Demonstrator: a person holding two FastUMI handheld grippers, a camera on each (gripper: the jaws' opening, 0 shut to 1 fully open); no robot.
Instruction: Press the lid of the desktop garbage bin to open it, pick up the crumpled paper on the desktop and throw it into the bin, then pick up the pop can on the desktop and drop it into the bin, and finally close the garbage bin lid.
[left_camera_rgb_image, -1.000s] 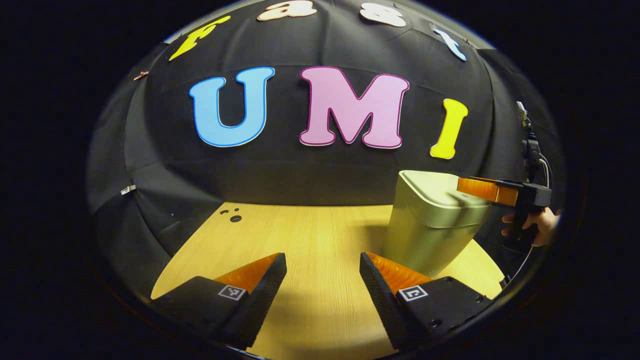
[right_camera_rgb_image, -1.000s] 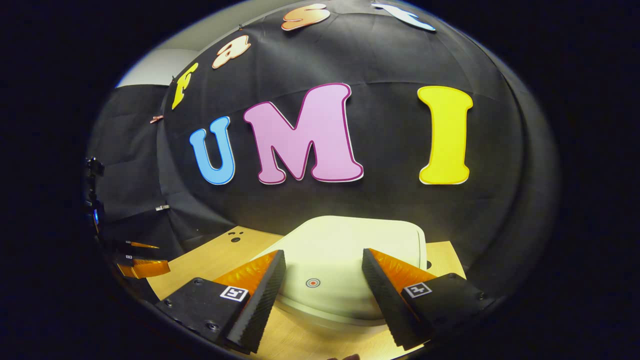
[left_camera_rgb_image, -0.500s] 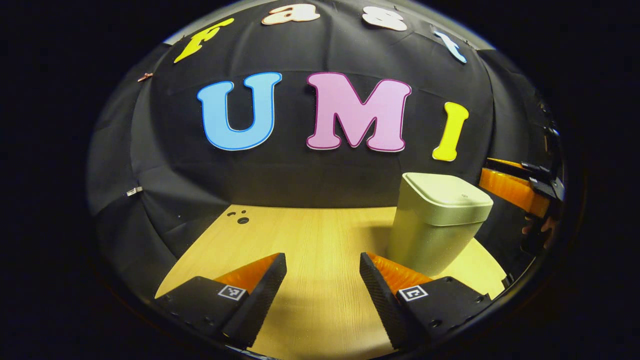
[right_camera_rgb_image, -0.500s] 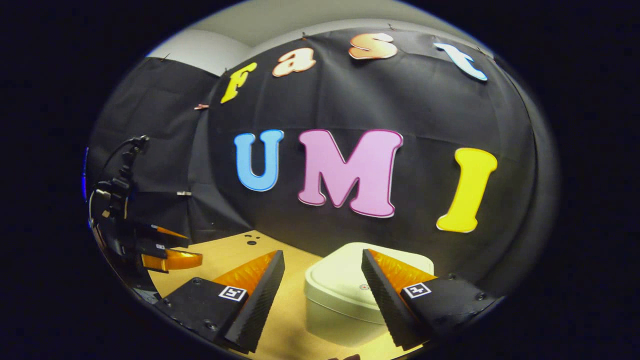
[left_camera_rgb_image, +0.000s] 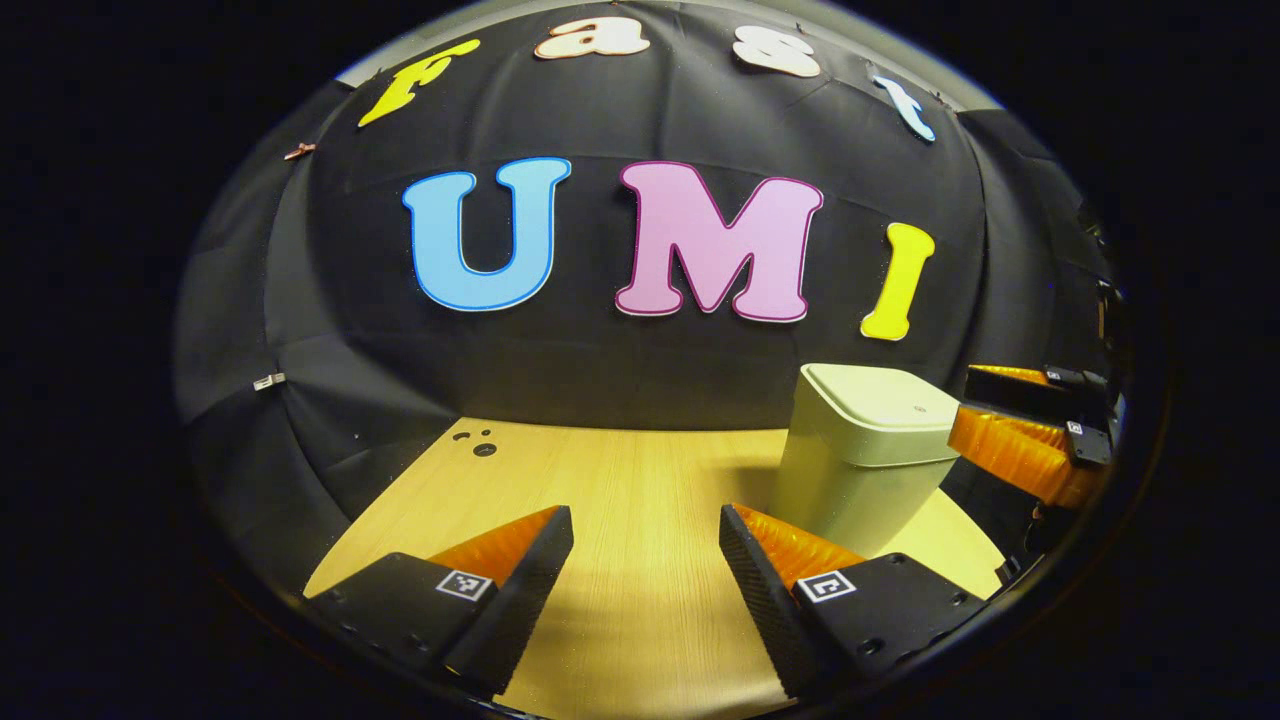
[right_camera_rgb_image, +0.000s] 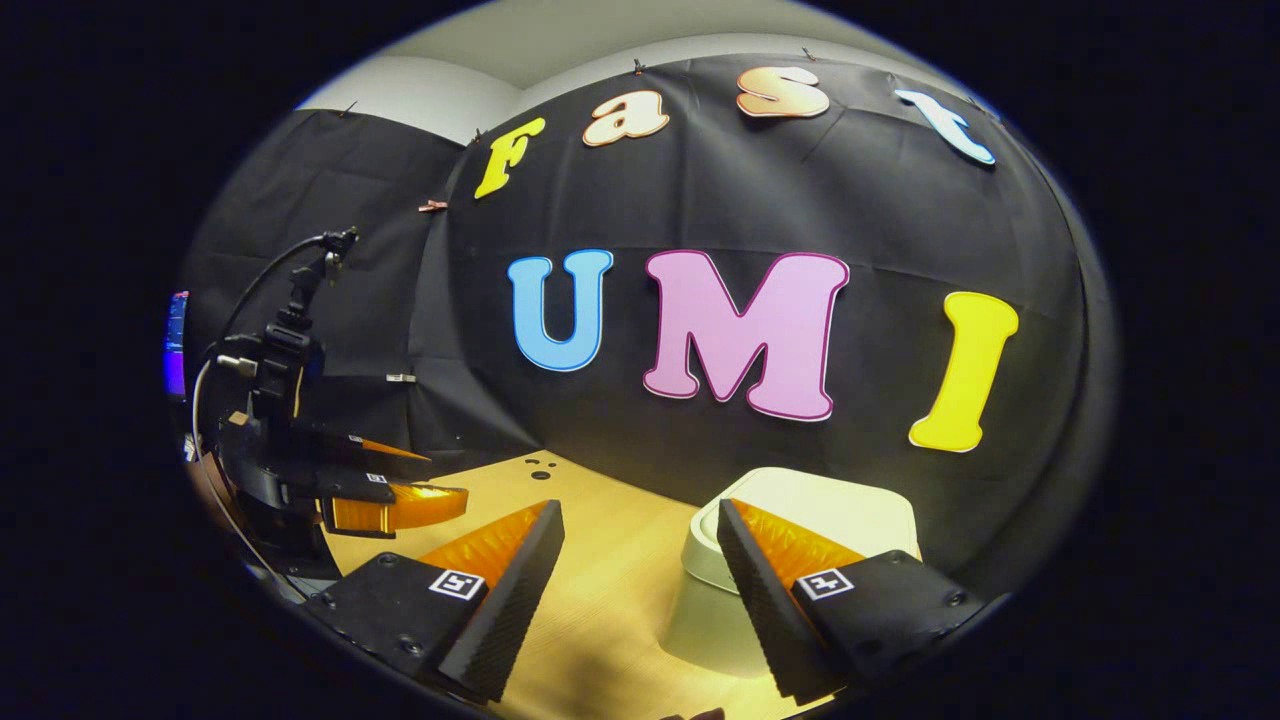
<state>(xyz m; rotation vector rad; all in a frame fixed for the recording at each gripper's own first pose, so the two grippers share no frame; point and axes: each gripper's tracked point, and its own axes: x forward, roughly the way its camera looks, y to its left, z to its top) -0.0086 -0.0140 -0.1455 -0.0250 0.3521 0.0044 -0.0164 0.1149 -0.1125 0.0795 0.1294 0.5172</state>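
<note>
Left gripper view puts your left gripper (left_camera_rgb_image: 646, 520) at lower centre, jaws wide apart with nothing between them, above the bare table (left_camera_rgb_image: 620, 470). The bin (left_camera_rgb_image: 865, 450) stands at right of centre with its lid (left_camera_rgb_image: 880, 398) down. Your right gripper (right_camera_rgb_image: 640, 515) hangs in front of the bin (right_camera_rgb_image: 800, 520), jaws equally spread, holding nothing.
</note>
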